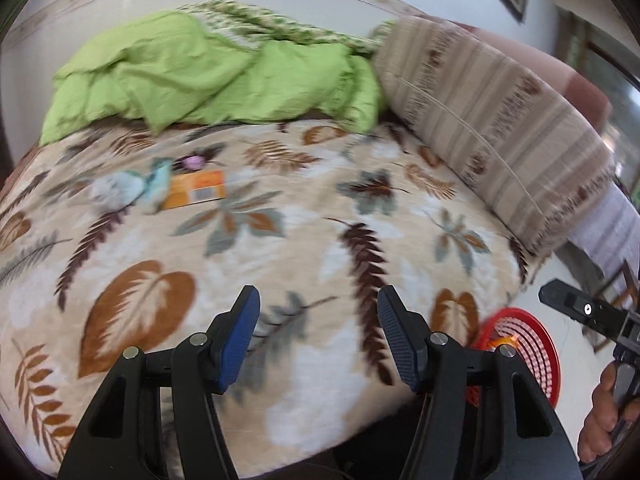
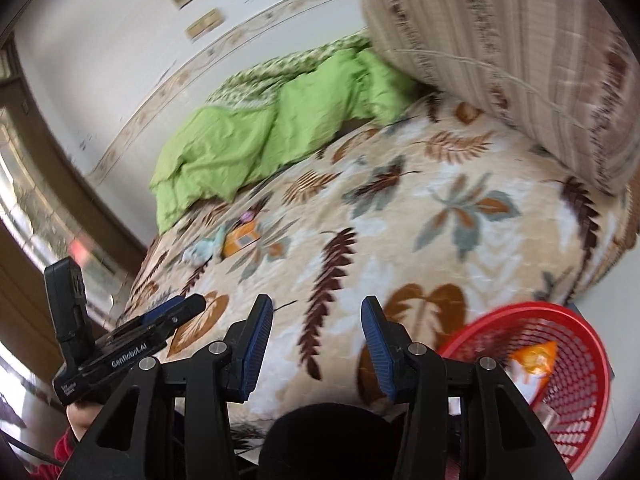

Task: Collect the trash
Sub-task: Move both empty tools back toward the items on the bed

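Observation:
On the far left of the leaf-patterned bed lie an orange packet (image 1: 196, 194) (image 2: 240, 240), a crumpled pale blue wrapper (image 1: 120, 190) (image 2: 204, 250) and a small purple scrap (image 1: 192, 162) (image 2: 248, 216). My left gripper (image 1: 318, 300) hovers over the bed's near part, open, with nothing between its blue pads. My right gripper (image 2: 318, 308) is also open and empty, above the bed's edge. A red mesh basket (image 1: 536, 352) (image 2: 580, 380) stands on the floor beside the bed, holding an orange wrapper (image 2: 536, 356). The right wrist view shows the left gripper (image 2: 186, 305) to its left.
A rumpled green quilt (image 1: 200, 76) lies at the back of the bed. A big striped bolster (image 1: 480, 120) fills the right side. A hand (image 1: 604, 412) holds the other tool at the right edge. A wall (image 1: 120, 4) runs behind the bed.

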A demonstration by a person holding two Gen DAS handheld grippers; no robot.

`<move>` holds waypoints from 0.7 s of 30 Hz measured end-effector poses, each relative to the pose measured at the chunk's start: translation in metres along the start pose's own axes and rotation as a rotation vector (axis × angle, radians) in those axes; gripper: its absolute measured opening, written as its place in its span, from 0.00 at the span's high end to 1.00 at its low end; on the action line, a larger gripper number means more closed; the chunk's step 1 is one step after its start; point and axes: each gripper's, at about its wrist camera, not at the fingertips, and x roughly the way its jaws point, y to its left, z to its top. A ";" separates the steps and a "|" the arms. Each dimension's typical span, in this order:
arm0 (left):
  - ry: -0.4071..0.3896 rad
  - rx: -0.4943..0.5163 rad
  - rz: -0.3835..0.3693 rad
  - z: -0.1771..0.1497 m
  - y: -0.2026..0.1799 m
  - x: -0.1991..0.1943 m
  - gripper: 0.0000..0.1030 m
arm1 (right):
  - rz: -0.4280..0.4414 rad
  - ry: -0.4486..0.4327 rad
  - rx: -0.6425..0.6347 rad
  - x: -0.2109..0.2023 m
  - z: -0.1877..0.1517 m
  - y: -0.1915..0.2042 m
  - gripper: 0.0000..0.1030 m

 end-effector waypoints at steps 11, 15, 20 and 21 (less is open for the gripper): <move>-0.037 -0.240 0.171 0.012 0.130 -0.012 0.42 | 0.109 0.141 -0.170 0.087 0.013 0.085 0.51; -0.027 -0.295 0.220 0.015 0.173 -0.013 0.42 | 0.150 0.194 -0.223 0.127 0.018 0.119 0.51; -0.007 -0.316 0.260 0.029 0.212 -0.002 0.41 | 0.159 0.247 -0.307 0.188 0.029 0.162 0.51; -0.006 -0.320 0.259 0.033 0.219 0.001 0.41 | 0.153 0.253 -0.320 0.199 0.032 0.168 0.51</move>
